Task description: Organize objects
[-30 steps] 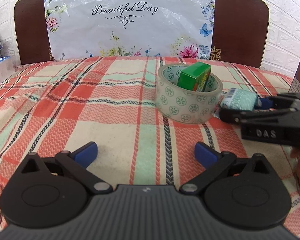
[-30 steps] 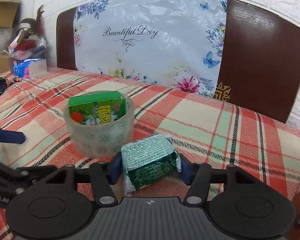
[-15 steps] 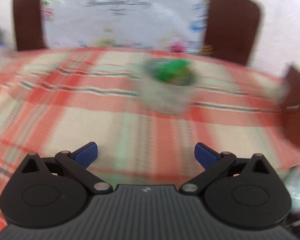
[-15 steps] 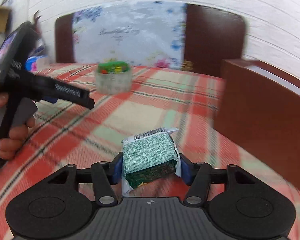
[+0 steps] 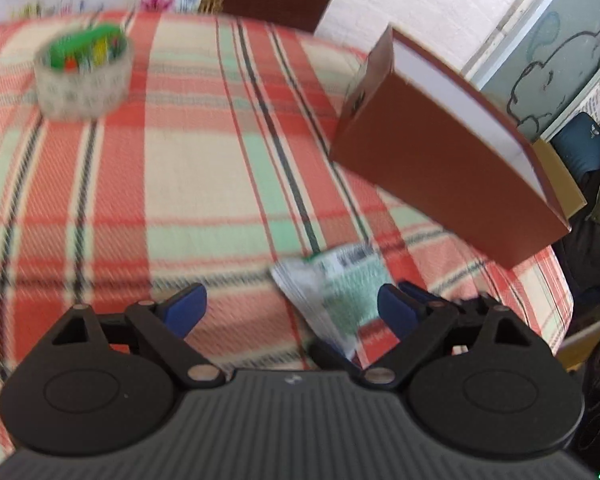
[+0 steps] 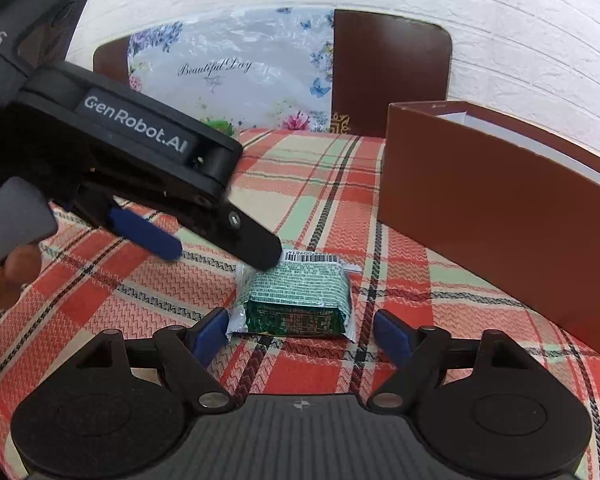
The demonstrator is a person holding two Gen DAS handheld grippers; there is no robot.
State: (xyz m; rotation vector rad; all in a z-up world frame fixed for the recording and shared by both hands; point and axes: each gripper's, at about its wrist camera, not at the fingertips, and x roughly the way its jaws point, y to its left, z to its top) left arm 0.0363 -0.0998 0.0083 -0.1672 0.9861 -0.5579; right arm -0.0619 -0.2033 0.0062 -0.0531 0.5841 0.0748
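A green foil packet [image 6: 296,296] lies flat on the plaid cloth [image 6: 324,184]. My right gripper [image 6: 300,338] sits just behind it with its jaws opening, and both blue pads stand clear of the packet's sides. My left gripper [image 5: 288,310] reaches in from the left and tilts down over the same packet [image 5: 340,284]. Its jaws are wide and closing, with the packet between them nearer the right pad, untouched. In the right wrist view the left gripper [image 6: 220,256] hangs just above the packet's far left corner, held by a hand [image 6: 4,276].
A tape roll [image 5: 84,76] holding a green box stands far left on the cloth. An open brown box [image 6: 500,208] stands close on the right of the packet. A headboard with a flowered plastic cover [image 6: 228,72] and a white brick wall are behind.
The right gripper carried the packet from beside the tape roll to near the brown box, then opened off it. The left gripper swung right and tipped down over the packet.
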